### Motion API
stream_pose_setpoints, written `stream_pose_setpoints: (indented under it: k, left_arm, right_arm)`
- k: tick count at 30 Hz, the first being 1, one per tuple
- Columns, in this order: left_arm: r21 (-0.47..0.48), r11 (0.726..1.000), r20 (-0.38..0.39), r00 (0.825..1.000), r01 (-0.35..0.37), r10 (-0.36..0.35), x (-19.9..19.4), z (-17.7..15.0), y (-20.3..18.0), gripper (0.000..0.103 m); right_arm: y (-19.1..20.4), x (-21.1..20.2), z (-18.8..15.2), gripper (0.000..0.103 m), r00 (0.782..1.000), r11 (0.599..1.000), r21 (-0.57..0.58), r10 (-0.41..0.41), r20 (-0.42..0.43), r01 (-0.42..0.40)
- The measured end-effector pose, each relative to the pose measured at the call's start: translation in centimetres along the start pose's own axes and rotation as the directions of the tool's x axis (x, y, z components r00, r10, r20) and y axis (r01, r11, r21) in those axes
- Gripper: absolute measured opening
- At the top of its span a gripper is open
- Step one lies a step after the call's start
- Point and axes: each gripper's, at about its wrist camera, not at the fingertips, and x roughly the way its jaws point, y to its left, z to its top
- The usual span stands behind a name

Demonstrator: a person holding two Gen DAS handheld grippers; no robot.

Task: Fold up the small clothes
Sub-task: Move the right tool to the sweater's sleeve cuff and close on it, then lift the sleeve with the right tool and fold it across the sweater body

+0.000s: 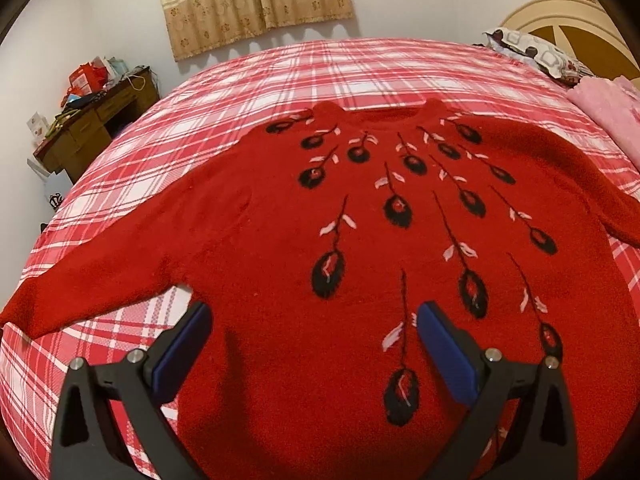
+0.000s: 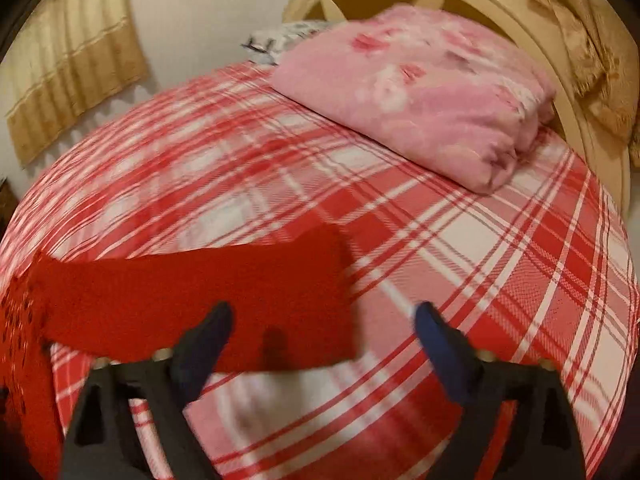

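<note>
The red knitted sweater with black feather motifs (image 1: 280, 240) is lying flat on the red-and-white plaid bedsheet (image 1: 240, 76) — left gripper (image 1: 314, 316) and right gripper (image 2: 322, 316) are hovering wide apart, gripping nothing.

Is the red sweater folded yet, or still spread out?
Spread out. The red sweater lies flat on the plaid bed, front up, both sleeves extended sideways; no fold is visible.

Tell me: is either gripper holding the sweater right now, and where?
Nothing is held. The left gripper is open above the red sweater; the right gripper is open over its sleeve end.
</note>
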Motion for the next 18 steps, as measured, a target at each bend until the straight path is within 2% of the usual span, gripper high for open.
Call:
stream_pose_setpoints:
  k: [2,5,7,8,10,13,18]
  left_arm:
    - [-0.010,1.000,-0.004,1.000,-0.002,0.002,0.2,0.1,0.3,0.103]
    - [-0.022,1.000,-0.009,1.000,-0.006,0.006,0.4,0.2,0.8,0.103]
    - [-0.031,1.000,-0.014,1.000,-0.006,0.006,0.5,0.1,1.1,0.103]
    - [-0.032,0.999,-0.016,1.000,-0.005,0.005,0.6,0.1,1.1,0.103]
    - [-0.031,1.000,-0.017,1.000,-0.004,0.003,0.6,0.0,1.2,0.103]
    - [-0.035,0.999,-0.015,1.000,-0.001,0.001,0.4,-0.1,1.5,0.103]
    - [-0.055,0.998,0.003,1.000,-0.009,0.009,-0.2,0.0,2.5,0.103]
  right_arm:
    - [-0.4,1.1,0.6,0.071,0.999,1.000,0.008,0.021,-0.038,-0.021]
    - [0.0,2.0,0.9,0.069,0.998,0.999,-0.007,0.031,-0.056,-0.032]
    - [0.4,2.4,1.0,0.051,0.998,0.999,-0.024,0.023,-0.062,-0.024]
    - [0.6,2.5,1.0,0.047,0.998,0.999,-0.032,0.020,-0.064,-0.022]
    - [0.7,2.4,0.9,0.017,0.997,0.998,-0.040,0.043,-0.063,-0.045]
    - [1.0,2.0,1.0,0.011,0.997,0.997,-0.047,0.053,-0.056,-0.056]
    - [2.1,-0.2,1.7,0.010,0.997,0.995,-0.070,0.078,0.000,-0.077]
